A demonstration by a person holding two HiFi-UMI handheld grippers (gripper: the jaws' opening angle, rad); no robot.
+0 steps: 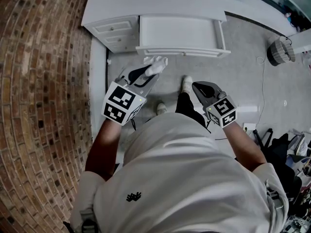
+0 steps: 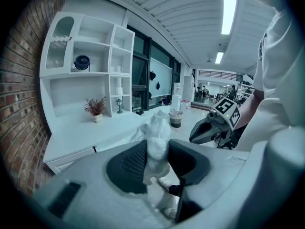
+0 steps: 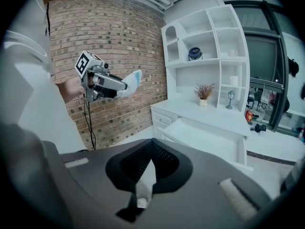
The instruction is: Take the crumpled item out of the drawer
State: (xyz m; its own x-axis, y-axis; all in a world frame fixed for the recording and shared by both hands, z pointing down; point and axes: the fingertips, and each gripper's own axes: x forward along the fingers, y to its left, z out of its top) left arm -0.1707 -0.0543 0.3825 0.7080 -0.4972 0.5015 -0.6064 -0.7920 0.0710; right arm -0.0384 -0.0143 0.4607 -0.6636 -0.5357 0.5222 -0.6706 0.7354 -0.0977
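The crumpled white item [image 1: 156, 63] is pinched between the jaws of my left gripper [image 1: 151, 74], held in the air in front of the open white drawer [image 1: 177, 33] and outside it. In the left gripper view the crumpled item [image 2: 157, 137] stands up between the dark pads [image 2: 131, 163], which press on it from both sides. My right gripper [image 1: 196, 86] hangs lower right of it, jaws together with nothing between them. In the right gripper view the right gripper [image 3: 152, 146] points toward the drawer [image 3: 209, 140], and the left gripper [image 3: 102, 82] shows with the item [image 3: 134, 81].
The white desk [image 1: 160, 1] has small closed drawers [image 1: 114, 33] at its left. A brick wall [image 1: 43, 106] runs along the left side. White shelves [image 3: 209, 61] stand above the desk. A basket [image 1: 281, 51] and cables lie on the grey floor at the right.
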